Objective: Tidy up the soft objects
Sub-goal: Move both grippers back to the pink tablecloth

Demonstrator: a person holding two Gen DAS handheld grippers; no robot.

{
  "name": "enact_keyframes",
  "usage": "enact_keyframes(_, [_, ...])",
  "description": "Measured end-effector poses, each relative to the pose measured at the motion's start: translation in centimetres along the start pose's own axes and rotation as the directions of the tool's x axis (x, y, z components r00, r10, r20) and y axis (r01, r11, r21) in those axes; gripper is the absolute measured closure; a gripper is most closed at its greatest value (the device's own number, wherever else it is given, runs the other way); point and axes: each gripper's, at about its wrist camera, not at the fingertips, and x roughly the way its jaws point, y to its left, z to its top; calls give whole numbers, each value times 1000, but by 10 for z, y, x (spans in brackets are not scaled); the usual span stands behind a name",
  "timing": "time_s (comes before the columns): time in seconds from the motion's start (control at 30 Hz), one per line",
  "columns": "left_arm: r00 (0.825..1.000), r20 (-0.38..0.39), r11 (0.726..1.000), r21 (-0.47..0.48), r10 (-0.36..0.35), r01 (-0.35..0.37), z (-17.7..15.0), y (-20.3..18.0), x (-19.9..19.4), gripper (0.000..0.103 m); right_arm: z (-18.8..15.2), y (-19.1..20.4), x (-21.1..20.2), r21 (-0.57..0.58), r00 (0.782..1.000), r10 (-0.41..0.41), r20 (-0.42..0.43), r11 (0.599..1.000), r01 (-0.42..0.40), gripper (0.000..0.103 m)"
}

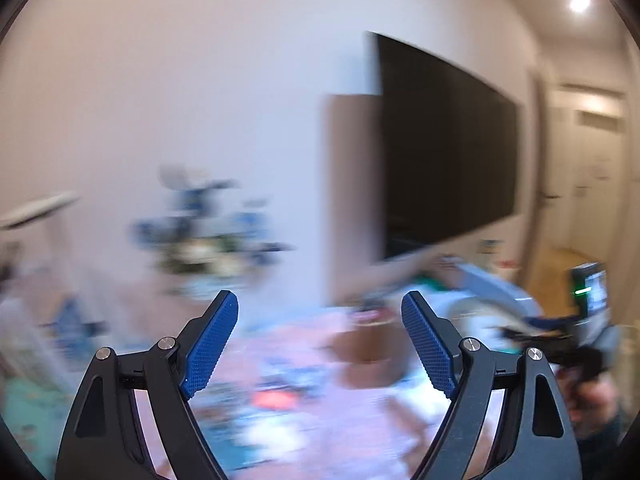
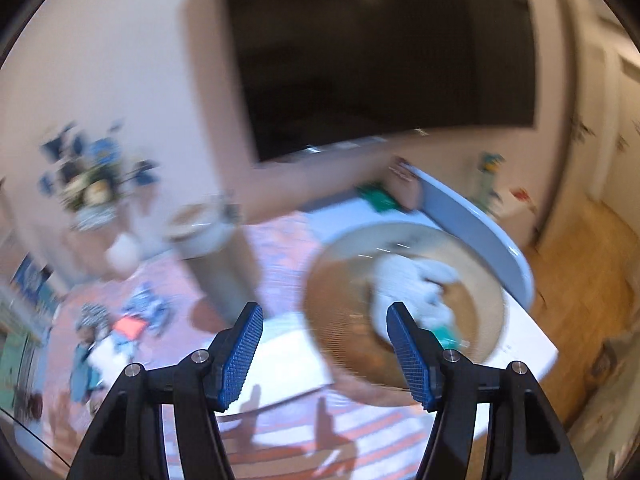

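The left gripper (image 1: 320,336) stood with its blue-padded fingers (image 1: 212,344) spread wide and nothing between them. Beyond it the room was motion-blurred. A dark TV (image 1: 448,140) hung on the pale wall (image 1: 200,80) to the right. Far left stood a blurred blue-and-white shape (image 1: 212,236). Below lay a pinkish rug (image 1: 296,364) with indistinct items. At the right edge, a hand (image 1: 596,400) held the other gripper (image 1: 560,340).

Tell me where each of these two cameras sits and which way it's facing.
Left wrist: on the left gripper, facing level across the room at the wall TV; its open blue fingers show, plus the person's other hand with its gripper at far right.
Right wrist: on the right gripper, tilted down toward a round woven basket holding white soft things; only its open fingers show.
Shared: the TV, blurred blue flowers, and a pinkish rug.
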Motion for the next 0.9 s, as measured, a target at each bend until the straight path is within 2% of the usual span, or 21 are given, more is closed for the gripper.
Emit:
enact_keyframes(0.07, [992, -34, 992, -24, 120, -121, -18, 31, -7, 20, -3, 27, -2, -38, 999, 49, 7, 998, -48, 40])
enact_keyframes(0.13, [980, -66, 978, -78, 188, -193, -39, 63, -12, 20, -6, 60, 3, -86, 993, 119, -1, 989, -118, 40])
enact_keyframes(0.3, [961, -141, 958, -127, 238, -256, -86, 107, -3, 20, -24, 137, 23, -169, 971, 234, -56, 956, -241, 40])
enact_keyframes(0.37, [956, -171, 955, -138, 240, -264, -110, 114, 8, 20, -35, 159, 36, -168, 951, 299, -80, 936, -309, 40])
enact_keyframes(0.43, [943, -222, 945, -160, 248, -286, -139, 125, 27, 20, -50, 179, 55, -162, 925, 355, -135, 913, -374, 40])
enact_keyframes(0.53, [921, -314, 937, -187, 228, -296, -184, 141, 51, 20, -76, 209, 84, -160, 871, 420, -256, 870, -467, 40])
enact_keyframes(0.6, [906, -374, 936, -198, 201, -290, -208, 150, 66, 20, -92, 229, 99, -181, 840, 437, -322, 842, -508, 40])
enact_keyframes(0.67, [881, -430, 930, -205, 195, -305, -227, 158, 78, 20, -102, 244, 108, -218, 816, 445, -369, 812, -542, 40])
enact_keyframes(0.77, [849, -490, 918, -213, 197, -336, -251, 171, 91, 20, -125, 271, 118, -300, 775, 432, -461, 747, -594, 40])
enact_keyframes(0.8, [837, -512, 914, -215, 195, -344, -258, 175, 95, 20, -135, 282, 121, -342, 776, 405, -483, 729, -593, 40])
enact_keyframes(0.9, [821, -545, 910, -232, 169, -342, -274, 179, 103, 20, -159, 305, 128, -443, 799, 338, -498, 692, -570, 40])
